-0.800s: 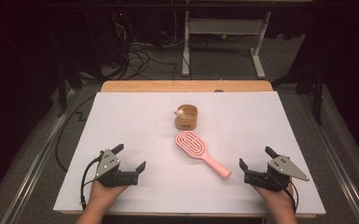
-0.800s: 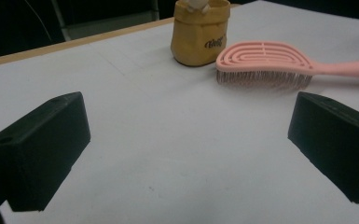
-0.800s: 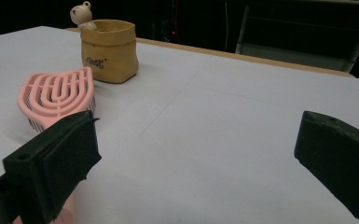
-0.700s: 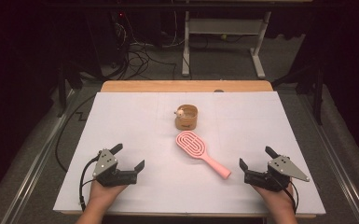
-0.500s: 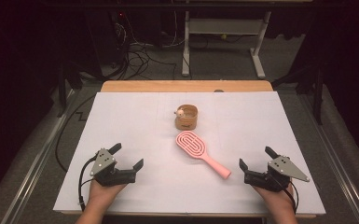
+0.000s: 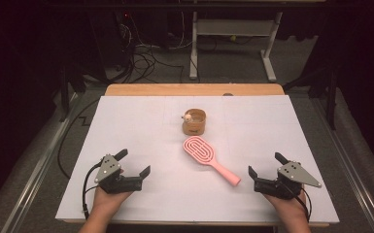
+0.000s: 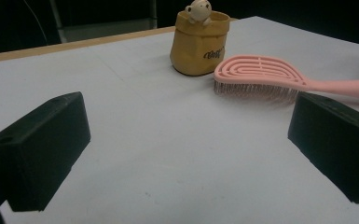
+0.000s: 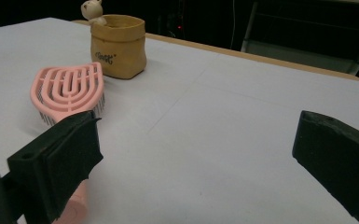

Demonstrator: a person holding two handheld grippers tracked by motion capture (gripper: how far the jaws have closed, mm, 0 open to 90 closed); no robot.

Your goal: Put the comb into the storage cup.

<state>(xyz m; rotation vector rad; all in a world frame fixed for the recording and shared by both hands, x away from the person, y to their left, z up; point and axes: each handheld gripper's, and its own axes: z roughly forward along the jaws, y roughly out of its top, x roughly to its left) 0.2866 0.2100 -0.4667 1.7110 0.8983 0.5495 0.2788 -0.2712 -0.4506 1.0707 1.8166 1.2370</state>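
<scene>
- Hairbrush (image 6: 209, 158) lies flat mid-table, bristles down, long axis diagonal; head near pouch (image 6: 194, 122), handle end toward right gripper (image 6: 267, 172).
- Right gripper nearer; left gripper (image 6: 135, 164) well apart.
- Both grippers wide open, holding nothing.

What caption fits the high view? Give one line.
Two open grippers, left and right, flank a pink hairbrush.

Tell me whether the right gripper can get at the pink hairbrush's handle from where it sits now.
Probably yes. The right gripper rests open on the white table, and the pink hairbrush lies with its handle end toward it, bare table between them. The tan pot stands behind the brush head.
</scene>
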